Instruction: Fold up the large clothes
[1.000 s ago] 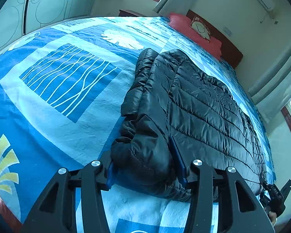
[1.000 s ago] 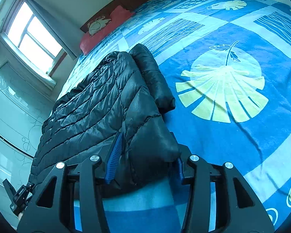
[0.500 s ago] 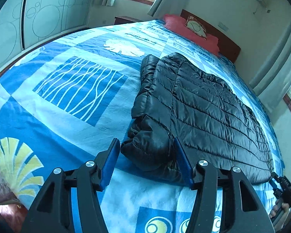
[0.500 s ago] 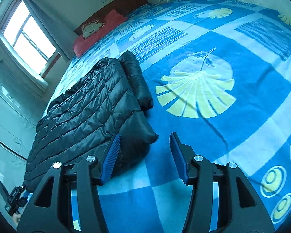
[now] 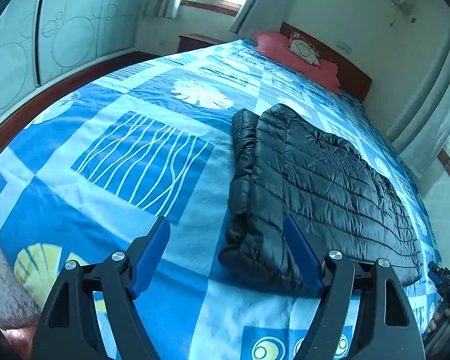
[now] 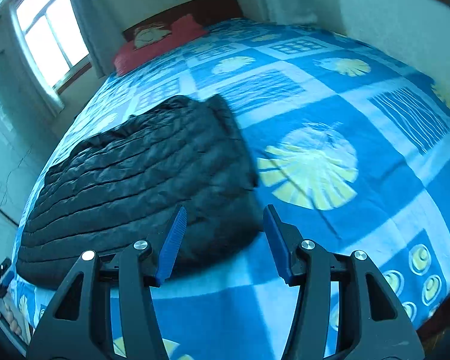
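Wardrobe (image 5: 45, 36) only left; jacket (image 5: 330, 186) in both.

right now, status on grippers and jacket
Left gripper open, right gripper open, both empty. Black puffer jacket folded, flat on the bed. Nothing in the way.

Black quilted jacket (image 5: 321, 180); blue patchwork bedspread (image 5: 111, 138), yellow leaf prints; red pillow (image 5: 297, 54); blue fingers (image 5: 151, 252).
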The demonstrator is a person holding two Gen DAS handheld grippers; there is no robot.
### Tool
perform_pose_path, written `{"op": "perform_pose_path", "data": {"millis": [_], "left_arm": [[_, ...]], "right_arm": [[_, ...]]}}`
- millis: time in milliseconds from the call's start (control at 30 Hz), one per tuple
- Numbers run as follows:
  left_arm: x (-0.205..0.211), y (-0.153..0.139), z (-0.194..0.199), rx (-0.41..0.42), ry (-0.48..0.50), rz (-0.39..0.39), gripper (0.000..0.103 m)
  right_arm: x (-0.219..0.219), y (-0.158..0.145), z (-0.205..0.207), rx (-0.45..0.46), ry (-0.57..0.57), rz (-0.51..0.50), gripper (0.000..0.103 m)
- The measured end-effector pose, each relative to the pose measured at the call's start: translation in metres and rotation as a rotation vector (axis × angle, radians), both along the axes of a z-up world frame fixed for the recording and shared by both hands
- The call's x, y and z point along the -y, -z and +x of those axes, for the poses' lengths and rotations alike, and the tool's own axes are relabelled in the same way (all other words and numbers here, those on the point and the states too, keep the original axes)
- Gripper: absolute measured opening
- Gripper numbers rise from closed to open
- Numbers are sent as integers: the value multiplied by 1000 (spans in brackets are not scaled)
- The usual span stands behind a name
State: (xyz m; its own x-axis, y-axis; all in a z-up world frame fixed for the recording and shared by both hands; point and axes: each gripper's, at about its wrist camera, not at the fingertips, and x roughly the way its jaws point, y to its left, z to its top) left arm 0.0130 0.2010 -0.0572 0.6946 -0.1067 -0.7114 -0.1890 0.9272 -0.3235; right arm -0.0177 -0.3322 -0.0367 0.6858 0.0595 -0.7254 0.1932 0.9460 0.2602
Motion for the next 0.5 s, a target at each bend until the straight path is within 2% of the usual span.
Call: {"op": "perform_pose_path", "data": {"millis": [267,500], "left_arm": [[9,8,55,-57,100,-9,77],[20,11,89,-89,163,4,77]], "right_arm": [[-101,1,77,-62,-232,-23,53],[-162,14,128,-90,-287,-63,53]]}}
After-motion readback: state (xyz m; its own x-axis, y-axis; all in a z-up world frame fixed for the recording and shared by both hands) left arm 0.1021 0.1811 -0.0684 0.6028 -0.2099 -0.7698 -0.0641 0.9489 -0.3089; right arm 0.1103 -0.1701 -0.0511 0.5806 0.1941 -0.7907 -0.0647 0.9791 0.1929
